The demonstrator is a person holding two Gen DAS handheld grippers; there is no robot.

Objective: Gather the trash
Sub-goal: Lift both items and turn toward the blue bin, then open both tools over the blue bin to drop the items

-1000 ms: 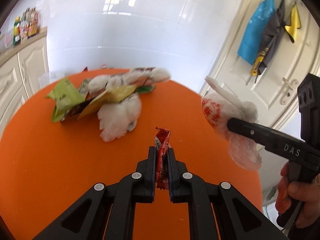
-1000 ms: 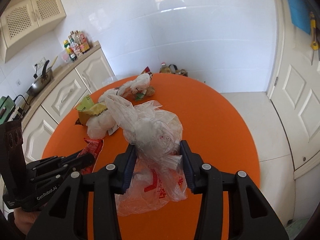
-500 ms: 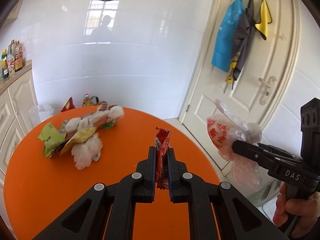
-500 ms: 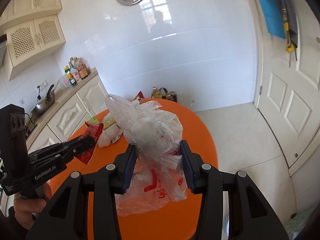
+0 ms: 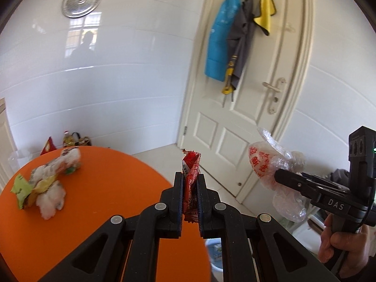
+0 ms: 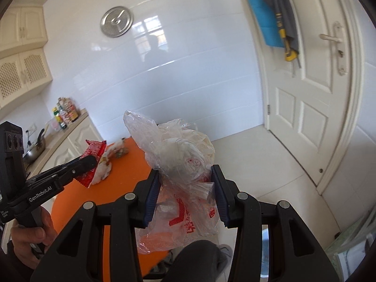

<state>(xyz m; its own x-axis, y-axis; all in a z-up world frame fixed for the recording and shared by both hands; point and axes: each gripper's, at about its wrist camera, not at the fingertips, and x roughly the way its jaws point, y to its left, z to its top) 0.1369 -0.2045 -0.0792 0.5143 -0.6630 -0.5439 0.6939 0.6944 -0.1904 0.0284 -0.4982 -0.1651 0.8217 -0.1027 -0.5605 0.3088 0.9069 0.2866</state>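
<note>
Both your tongs have swung off the orange table since a second ago: it filled the view under them then, now its rim [image 5: 150, 166] sits low and left of the left gripper [image 5: 189, 183] and the white door [image 5: 237, 127] is dead ahead. Grips unchanged across all frames

Left gripper: jaws nearly together, clamped on the red snack wrapper [image 5: 191, 171]. Wrapper stands upright between the pads, top end poking above the fingertips, bottom end hanging below them

Right gripper [image 6: 186, 183]: jaws part way apart, clamped on the crumpled clear plastic bag [image 6: 178, 150] with red print. Bag bulges above the fingers and drapes down between and below them. From your left wrist view the same bag [image 5: 270, 162] shows right of the wrapper, level with it and apart from it, with your right hand [image 5: 340, 242] on the handle below

Rest of the trash is on the table, well left of and beyond the left tongs: a pile of wrappers [image 5: 44, 185], green, yellow and white, blurred, can't tell the pieces apart. From the right wrist view part of that pile shows just behind the red wrapper [image 6: 94, 159] in the left tongs

Under the left gripper, past the table edge: a white container [image 5: 215, 251] on the floor, mostly hidden by the fingers. Can't tell what it is

Aprons and a yellow cloth [image 5: 264, 11] hang on the door ahead
</note>
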